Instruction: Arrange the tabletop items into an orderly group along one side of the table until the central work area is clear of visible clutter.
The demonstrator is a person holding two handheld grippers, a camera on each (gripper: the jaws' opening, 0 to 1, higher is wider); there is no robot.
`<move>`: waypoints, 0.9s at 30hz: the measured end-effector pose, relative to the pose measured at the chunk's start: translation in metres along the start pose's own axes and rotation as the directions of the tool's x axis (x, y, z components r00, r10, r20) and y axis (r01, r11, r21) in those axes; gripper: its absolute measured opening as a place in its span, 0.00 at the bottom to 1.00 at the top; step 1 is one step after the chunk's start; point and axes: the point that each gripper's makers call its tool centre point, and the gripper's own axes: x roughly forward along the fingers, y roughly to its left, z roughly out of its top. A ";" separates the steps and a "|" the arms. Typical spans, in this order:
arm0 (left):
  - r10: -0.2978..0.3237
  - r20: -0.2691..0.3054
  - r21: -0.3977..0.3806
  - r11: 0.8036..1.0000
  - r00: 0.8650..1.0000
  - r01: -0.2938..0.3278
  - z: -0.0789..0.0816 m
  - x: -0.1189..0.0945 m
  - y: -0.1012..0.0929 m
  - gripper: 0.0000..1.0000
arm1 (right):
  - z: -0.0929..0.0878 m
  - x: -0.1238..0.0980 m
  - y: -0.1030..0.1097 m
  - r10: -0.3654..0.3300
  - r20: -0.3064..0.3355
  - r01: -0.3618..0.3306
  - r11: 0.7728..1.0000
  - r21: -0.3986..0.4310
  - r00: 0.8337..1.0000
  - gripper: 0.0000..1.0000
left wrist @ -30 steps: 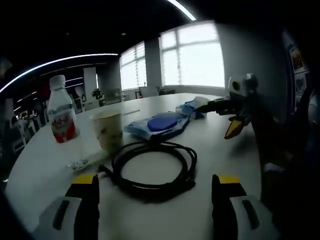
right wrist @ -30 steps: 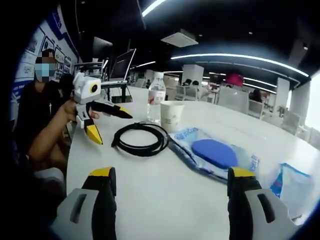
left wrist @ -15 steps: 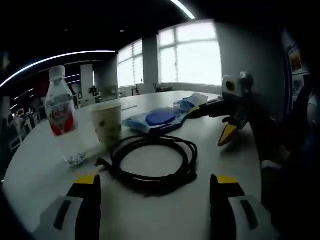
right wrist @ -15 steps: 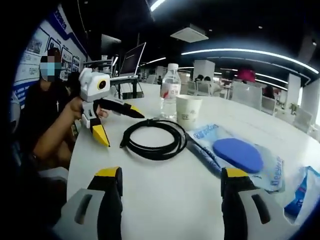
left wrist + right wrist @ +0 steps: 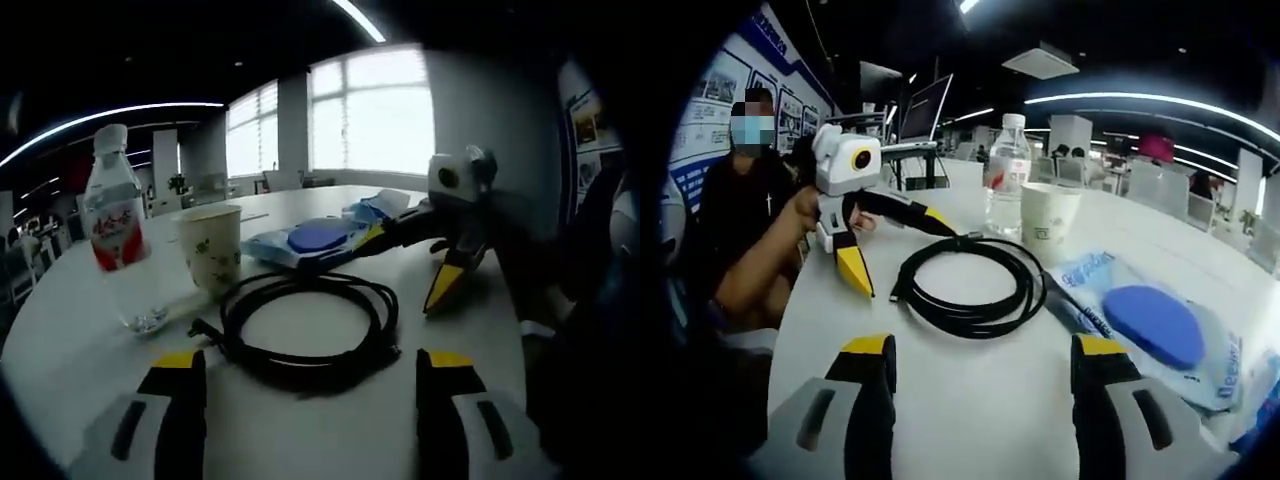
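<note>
Your table (image 5: 70, 330) holds a coiled cable (image 5: 310, 330) at its middle, a blue pack (image 5: 1160, 325) beside it, then a bottle (image 5: 110, 225) and a cup (image 5: 210, 245) behind. Your left gripper (image 5: 305, 375) and right gripper (image 5: 980, 355) both hover with jaws spread, holding nothing.

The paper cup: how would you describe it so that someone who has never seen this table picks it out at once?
On the white table, look past the coiled black cable to the two upright containers. The paper cup stands beside the clear water bottle with the red label. It is the shorter one, pale, open-topped, with a faint printed pattern.
</note>
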 end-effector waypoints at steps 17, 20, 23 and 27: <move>-0.027 -0.011 0.003 1.000 1.000 0.027 0.000 0.009 0.003 0.81 | 0.003 0.014 -0.001 0.054 0.019 -0.054 0.998 0.034 0.998 0.58; -0.028 -0.008 -0.001 1.000 1.000 0.028 0.001 0.009 0.003 0.81 | 0.005 0.018 0.000 0.064 0.019 -0.065 0.998 0.024 0.998 0.57; -0.030 -0.011 -0.004 1.000 0.999 0.030 0.000 0.010 0.004 0.81 | 0.004 0.021 0.001 0.065 0.012 -0.065 0.998 0.008 0.998 0.55; -0.033 -0.014 0.001 0.999 0.999 0.033 0.000 0.011 0.004 0.80 | 0.006 0.022 0.004 0.073 0.014 -0.073 0.997 0.008 0.997 0.52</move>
